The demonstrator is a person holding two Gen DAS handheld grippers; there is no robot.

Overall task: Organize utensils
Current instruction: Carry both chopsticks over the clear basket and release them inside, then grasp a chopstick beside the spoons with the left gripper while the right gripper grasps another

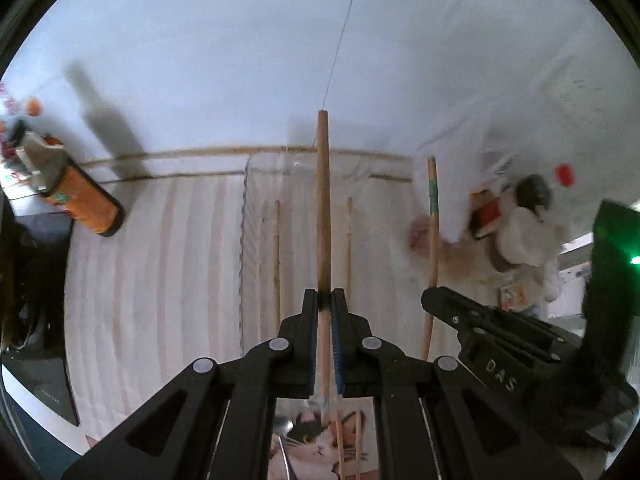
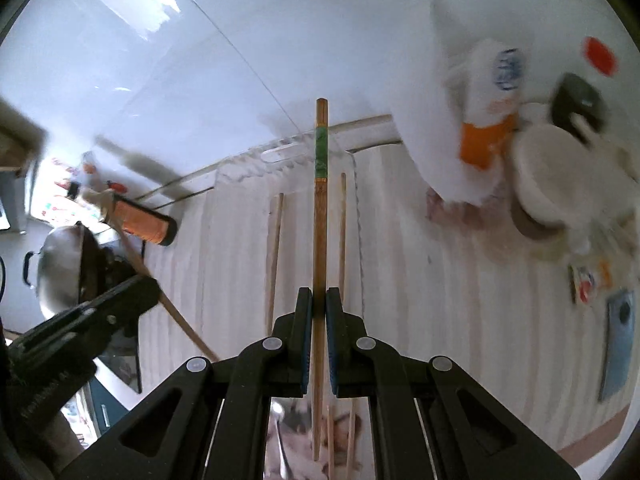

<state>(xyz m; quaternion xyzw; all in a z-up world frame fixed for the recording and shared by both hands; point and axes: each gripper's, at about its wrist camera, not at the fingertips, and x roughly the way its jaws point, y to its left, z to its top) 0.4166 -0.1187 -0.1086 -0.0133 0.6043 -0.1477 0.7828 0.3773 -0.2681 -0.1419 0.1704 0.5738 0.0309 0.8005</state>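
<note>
Between the closed jaws of the left hand-held gripper (image 1: 325,300) sits a plain wooden chopstick (image 1: 323,200), clamped partway along its length, the free end pointing ahead and up toward the white wall. Right hand-held gripper (image 2: 319,300) is likewise shut — on a green-banded chopstick (image 2: 320,208), the painted band near the far tip. Both sticks are lifted off the pale striped surface (image 1: 160,260).

Below, a clear tray (image 2: 280,152) lies flat on the surface with two thin chopsticks (image 2: 273,256) resting in it, one each side of the held stick as seen from either wrist. Near the lower edge of both views, more stick ends and a spoon bowl over a cat-print item; details blurred.

An orange canister (image 1: 80,200) lies on its side well to the left; white bags and bowls crowd the right.

Handling, as judged: sticks are light, stiff, smooth and round — apt to roll or pivot in the pads. Mid-length grip keeps them balanced; a hold too near one end would let the far end swing. Little breakage risk; a twist at release could leave them askew in the tray.
</note>
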